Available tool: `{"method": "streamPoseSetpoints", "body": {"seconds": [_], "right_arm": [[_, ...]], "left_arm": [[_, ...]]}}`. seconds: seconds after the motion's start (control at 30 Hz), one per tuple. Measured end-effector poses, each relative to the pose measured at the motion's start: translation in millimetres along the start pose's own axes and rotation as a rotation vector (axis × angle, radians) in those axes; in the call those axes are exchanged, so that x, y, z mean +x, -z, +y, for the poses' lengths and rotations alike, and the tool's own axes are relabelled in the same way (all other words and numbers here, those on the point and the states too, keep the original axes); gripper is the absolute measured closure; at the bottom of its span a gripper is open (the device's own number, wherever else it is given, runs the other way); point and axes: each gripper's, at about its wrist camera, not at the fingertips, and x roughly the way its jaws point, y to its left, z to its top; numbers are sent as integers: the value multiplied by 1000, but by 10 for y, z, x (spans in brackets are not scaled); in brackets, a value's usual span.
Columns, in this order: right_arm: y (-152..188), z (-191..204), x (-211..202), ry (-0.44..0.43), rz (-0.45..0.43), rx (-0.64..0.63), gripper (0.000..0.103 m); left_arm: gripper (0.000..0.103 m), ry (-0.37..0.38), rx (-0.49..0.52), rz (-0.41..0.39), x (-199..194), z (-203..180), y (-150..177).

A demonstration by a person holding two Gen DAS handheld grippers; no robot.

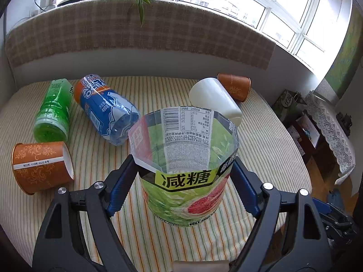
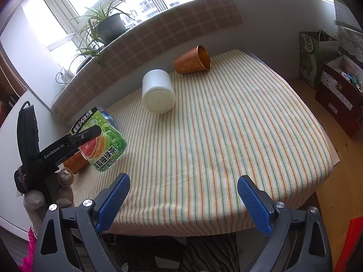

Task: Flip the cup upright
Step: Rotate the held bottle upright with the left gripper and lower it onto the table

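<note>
My left gripper point(image 1: 183, 181) is shut on a cup made from a cut green tea bottle point(image 1: 183, 172), which stands upright with its open top up on the striped cloth. It also shows in the right wrist view point(image 2: 102, 142), with the left gripper's finger point(image 2: 86, 136) on its side. My right gripper point(image 2: 183, 201) is open and empty above the table's front edge. A white cup point(image 1: 215, 99) lies on its side behind, also in the right wrist view point(image 2: 158, 93).
Orange paper cups lie on their sides at front left point(image 1: 40, 165) and far right point(image 1: 236, 86), the latter also point(image 2: 192, 61). A green cut-bottle cup point(image 1: 53, 111) and a blue one point(image 1: 109, 111) lie at left. The striped table point(image 2: 226, 136) drops off at right; boxes point(image 2: 340, 90) stand beside.
</note>
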Motion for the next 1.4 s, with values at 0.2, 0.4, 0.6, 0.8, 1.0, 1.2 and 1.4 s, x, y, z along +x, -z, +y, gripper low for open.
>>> {"method": "streamPoseSetpoints", "body": {"seconds": [0.2,0.4,0.6,0.8,1.0,1.2,1.4], "right_arm": [[10,19,-13,7,-6,-11,6],[10,53,-31,25,-20,-30,6],[0,72,-17,24,-17,-34,6],[-1,87,-15,25,-17,-34,6],[-6,114,-14,25,-16,-37,6],[-2,127,-17,24,-17,-39,6],[2,135,-21,26,-17,-41,6]], "left_arm": [[19,-48,87,-39,93,-144,25],[19,-60,122,-33,159,-186,117],[19,-47,118,-21,166,-152,141],[19,-31,109,-13,142,-120,155],[19,-13,109,1,139,-120,187],[17,25,87,37,171,-111,219],[13,58,67,70,186,-78,247]]}}
